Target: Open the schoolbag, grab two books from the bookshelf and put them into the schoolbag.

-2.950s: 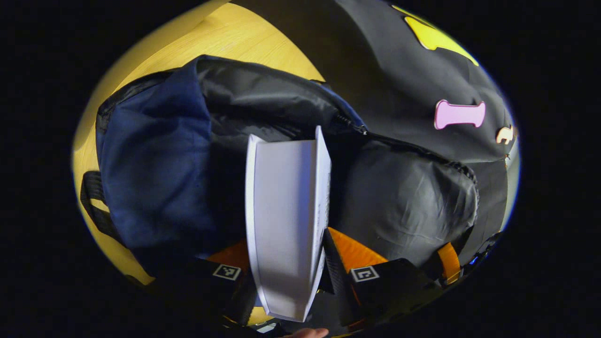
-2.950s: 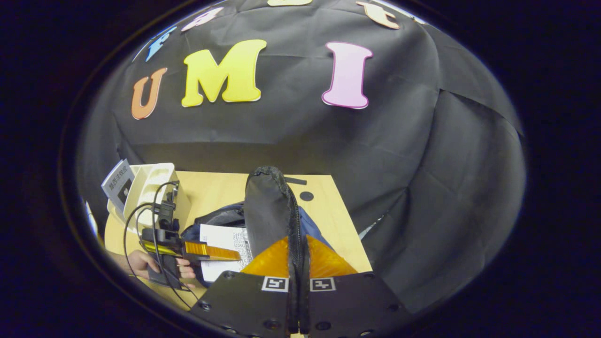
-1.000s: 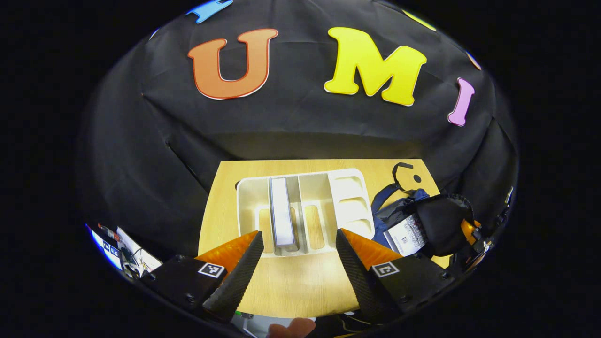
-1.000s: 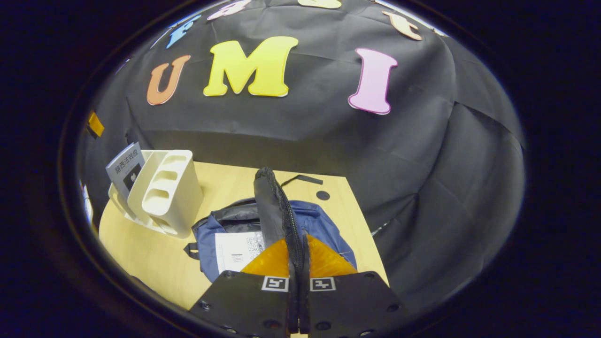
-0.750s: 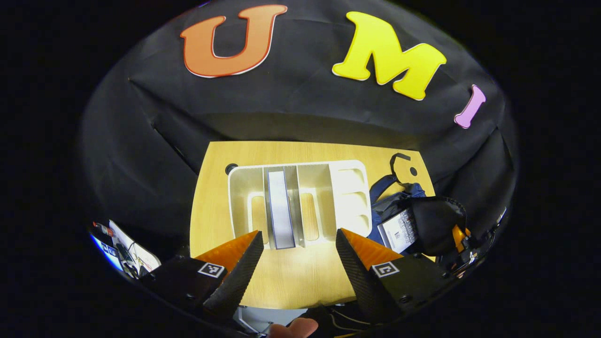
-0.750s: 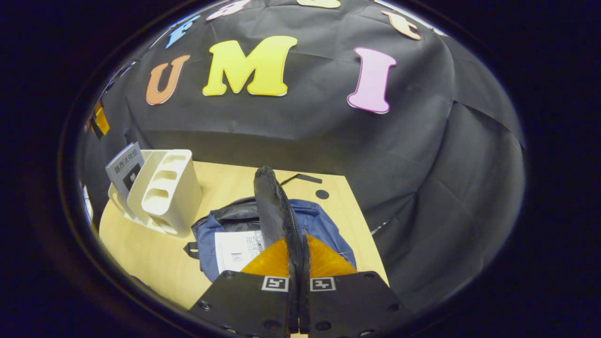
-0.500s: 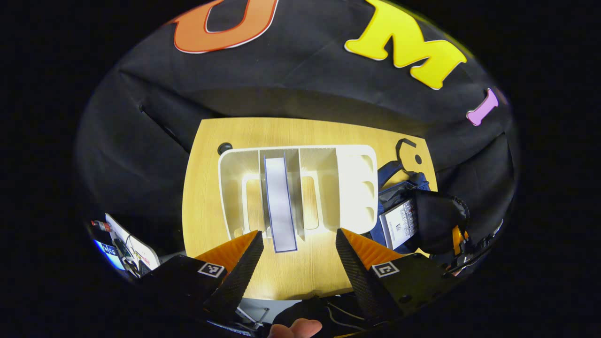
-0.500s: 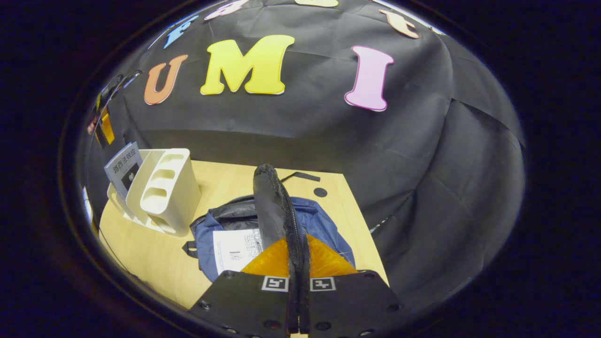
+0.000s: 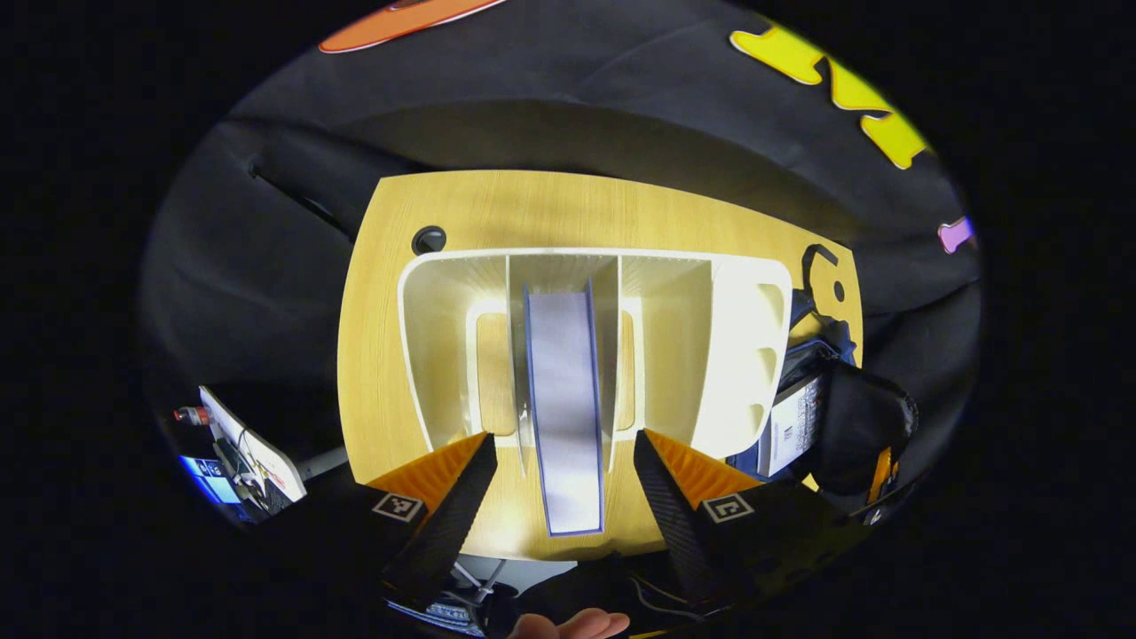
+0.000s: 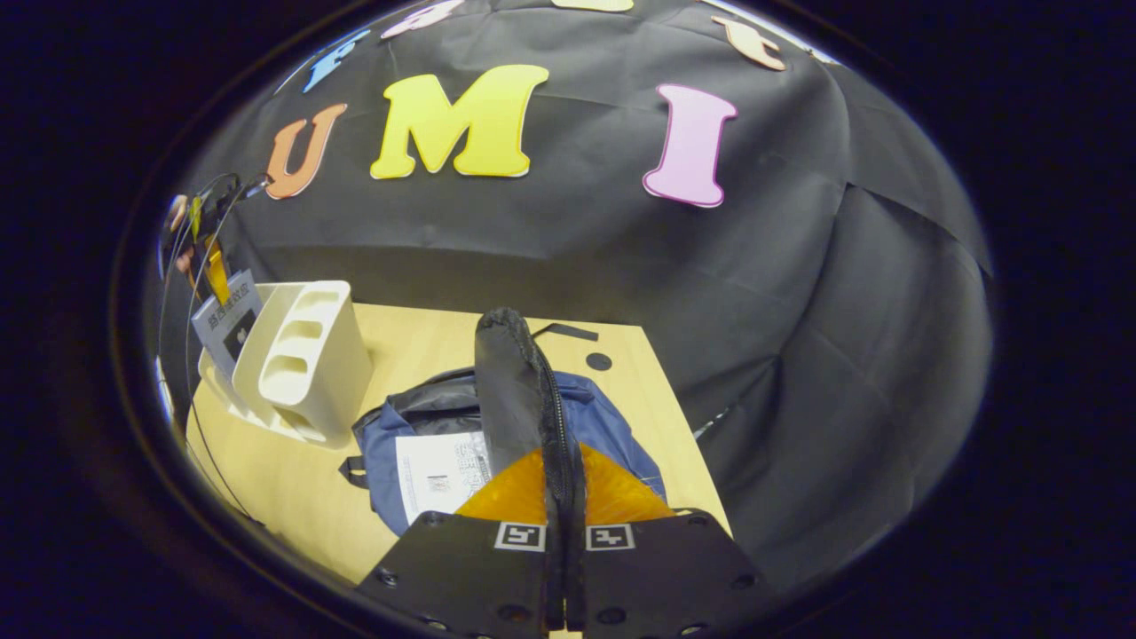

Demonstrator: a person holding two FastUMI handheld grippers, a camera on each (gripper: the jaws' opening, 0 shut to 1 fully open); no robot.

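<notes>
Over the last second the left gripper (image 9: 559, 479) had dropped toward the bookshelf (image 9: 745, 355), so the remaining book (image 9: 564, 417) loomed much larger and came to lie between its spread, empty fingers (image 9: 444, 524). I judged this the approach for the second grab, since one book (image 10: 439, 479) already lay in the schoolbag (image 10: 603, 417). The shelved book stood on edge in the middle slot, its top edge facing the camera; its long axis ran from the shelf's back wall toward the gripper, in line with the fingers, its near end reaching past the front of the shelf. The right gripper (image 10: 564, 497) stayed clenched on the bag's black flap (image 10: 506, 390), holding the mouth up and open on the table (image 10: 284, 484), beside the shelf.
</notes>
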